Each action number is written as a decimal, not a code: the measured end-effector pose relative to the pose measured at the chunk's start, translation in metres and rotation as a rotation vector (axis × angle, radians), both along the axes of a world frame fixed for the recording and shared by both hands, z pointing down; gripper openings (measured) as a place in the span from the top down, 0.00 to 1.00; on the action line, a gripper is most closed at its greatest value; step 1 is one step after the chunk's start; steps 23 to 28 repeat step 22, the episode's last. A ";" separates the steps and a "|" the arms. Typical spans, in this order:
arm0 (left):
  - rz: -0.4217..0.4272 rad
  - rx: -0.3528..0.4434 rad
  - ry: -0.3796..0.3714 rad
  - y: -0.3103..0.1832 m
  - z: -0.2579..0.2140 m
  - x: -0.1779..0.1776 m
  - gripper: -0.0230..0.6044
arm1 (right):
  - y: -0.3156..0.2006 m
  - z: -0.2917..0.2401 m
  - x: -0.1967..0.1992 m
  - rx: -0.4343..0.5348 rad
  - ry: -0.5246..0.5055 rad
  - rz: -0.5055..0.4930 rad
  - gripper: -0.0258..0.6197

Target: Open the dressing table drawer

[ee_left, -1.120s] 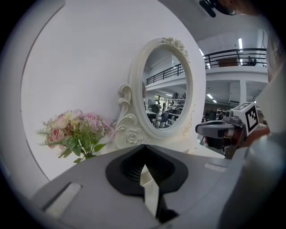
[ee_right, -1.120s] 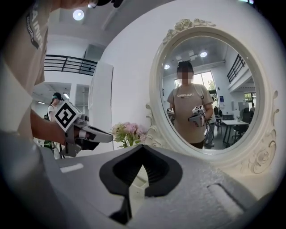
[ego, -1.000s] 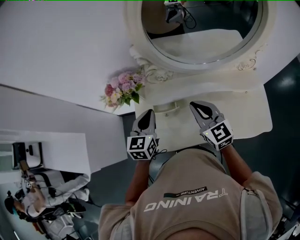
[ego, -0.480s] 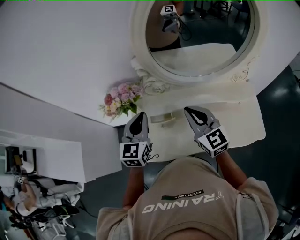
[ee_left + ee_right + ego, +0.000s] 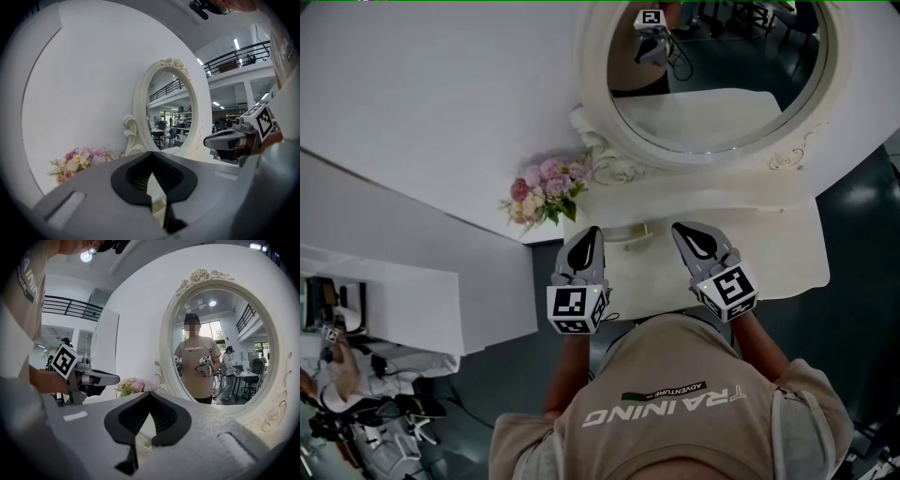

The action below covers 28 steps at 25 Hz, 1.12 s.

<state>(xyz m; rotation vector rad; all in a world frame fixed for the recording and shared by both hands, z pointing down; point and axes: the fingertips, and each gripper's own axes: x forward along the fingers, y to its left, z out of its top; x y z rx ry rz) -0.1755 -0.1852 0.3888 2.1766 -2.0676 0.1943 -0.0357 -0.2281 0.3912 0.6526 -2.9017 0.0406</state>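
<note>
The cream dressing table [image 5: 773,251] stands against the white wall under an oval mirror [image 5: 722,84]. A small cream raised piece [image 5: 628,232] sits near its left end. I cannot see any drawer front; my body and the table top hide it. My left gripper [image 5: 591,231] hovers over the table's left front edge, shut and empty; its closed tips [image 5: 151,153] point towards the mirror frame. My right gripper [image 5: 679,227] hovers beside it, also shut with nothing held, tips [image 5: 151,393] meeting. Each gripper shows in the other's view: right gripper [image 5: 224,139], left gripper [image 5: 101,378].
A pink and white flower bunch [image 5: 546,187] lies at the table's left end, close to the left gripper. Dark floor [image 5: 862,187] runs to the right of the table. A white counter [image 5: 412,300] and a person with equipment [image 5: 337,394] are at the lower left.
The head view has shifted slightly. My left gripper has lifted a little; the right one holds its place. Both stay shut over the table's front.
</note>
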 end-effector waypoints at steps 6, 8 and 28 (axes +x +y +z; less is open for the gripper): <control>0.017 -0.024 0.010 0.004 0.012 0.007 0.94 | 0.000 0.005 0.001 -0.014 0.004 -0.002 0.96; 0.012 -0.026 0.011 0.006 0.014 0.004 0.94 | 0.002 0.010 0.003 -0.023 0.016 0.001 0.96; 0.036 -0.016 0.001 0.004 0.015 0.004 0.94 | 0.007 0.010 0.011 -0.006 0.017 0.038 0.96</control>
